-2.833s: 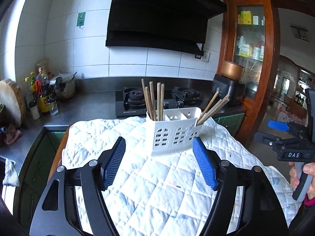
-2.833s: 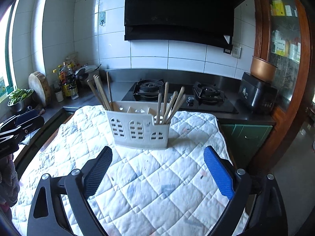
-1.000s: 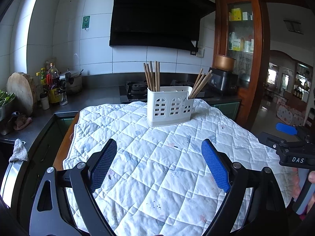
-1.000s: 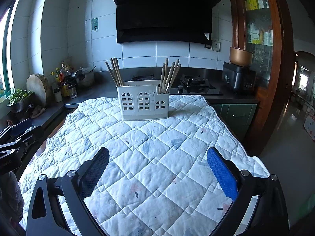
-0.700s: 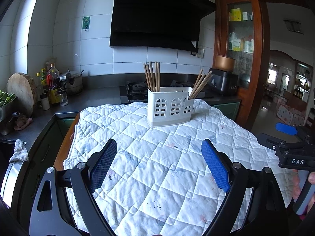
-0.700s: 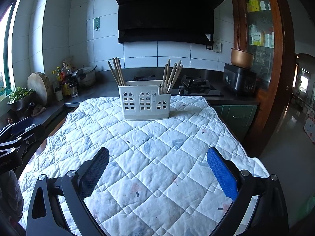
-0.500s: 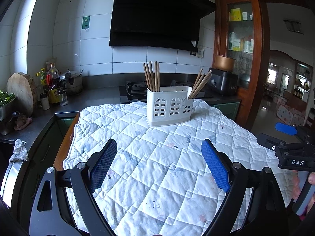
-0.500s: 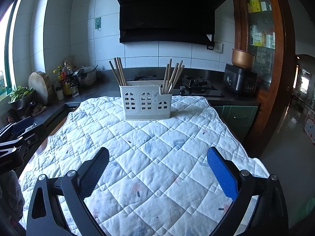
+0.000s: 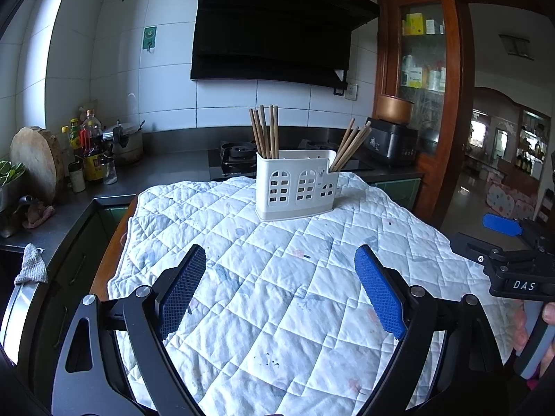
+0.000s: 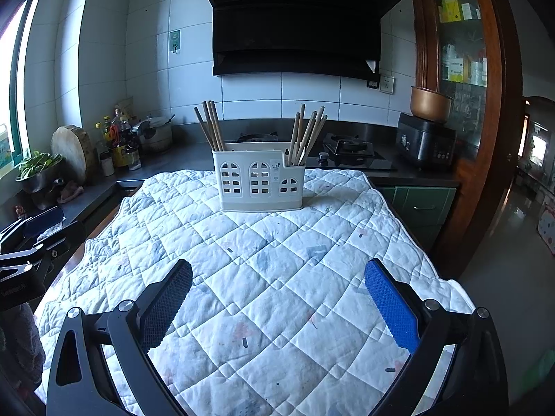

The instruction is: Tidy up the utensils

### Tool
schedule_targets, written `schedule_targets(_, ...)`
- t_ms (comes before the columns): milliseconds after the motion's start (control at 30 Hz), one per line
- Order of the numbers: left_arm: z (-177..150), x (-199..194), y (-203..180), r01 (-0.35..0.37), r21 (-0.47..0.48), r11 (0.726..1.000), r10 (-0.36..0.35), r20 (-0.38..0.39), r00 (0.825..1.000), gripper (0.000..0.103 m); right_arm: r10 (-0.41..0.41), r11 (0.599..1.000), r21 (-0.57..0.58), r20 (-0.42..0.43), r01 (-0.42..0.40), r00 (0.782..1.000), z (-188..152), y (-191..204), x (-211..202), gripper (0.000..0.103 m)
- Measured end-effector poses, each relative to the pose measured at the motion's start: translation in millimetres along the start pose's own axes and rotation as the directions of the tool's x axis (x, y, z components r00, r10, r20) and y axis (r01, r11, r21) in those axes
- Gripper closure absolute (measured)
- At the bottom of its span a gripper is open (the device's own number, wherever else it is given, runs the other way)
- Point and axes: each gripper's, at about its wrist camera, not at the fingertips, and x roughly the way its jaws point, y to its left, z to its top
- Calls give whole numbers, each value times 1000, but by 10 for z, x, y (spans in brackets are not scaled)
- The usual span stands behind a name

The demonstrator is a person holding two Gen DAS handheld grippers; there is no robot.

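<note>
A white slotted utensil holder [image 9: 296,187] [image 10: 259,182] stands upright at the far end of a quilted white cloth [image 9: 277,277] [image 10: 263,260]. One bunch of wooden chopsticks [image 9: 265,131] [image 10: 209,124] rises from its left compartment, and another bunch [image 9: 350,144] [image 10: 307,133] leans out of its right compartment. My left gripper [image 9: 280,277] is open and holds nothing, well short of the holder. My right gripper [image 10: 277,293] is also open and holds nothing, equally far back.
Behind the table runs a dark counter with a gas hob [image 10: 347,152], a rice cooker [image 10: 425,138], bottles [image 9: 88,152], a pot and a wooden chopping block [image 9: 34,161]. A wooden cabinet [image 9: 423,79] stands at the right. A hand grips the right gripper's handle [image 9: 536,339].
Both grippers pulled back from the holder between the oldest frames and one second ago. Over the last second nothing has visibly moved.
</note>
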Motion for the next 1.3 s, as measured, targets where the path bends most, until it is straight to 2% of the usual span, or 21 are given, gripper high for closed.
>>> schedule_targets(1300, -64, 119, -43, 8, 0, 1000, -8, -29, 1000, 16, 15, 1000, -20, -7, -15, 1000, -26, 15, 78, 7)
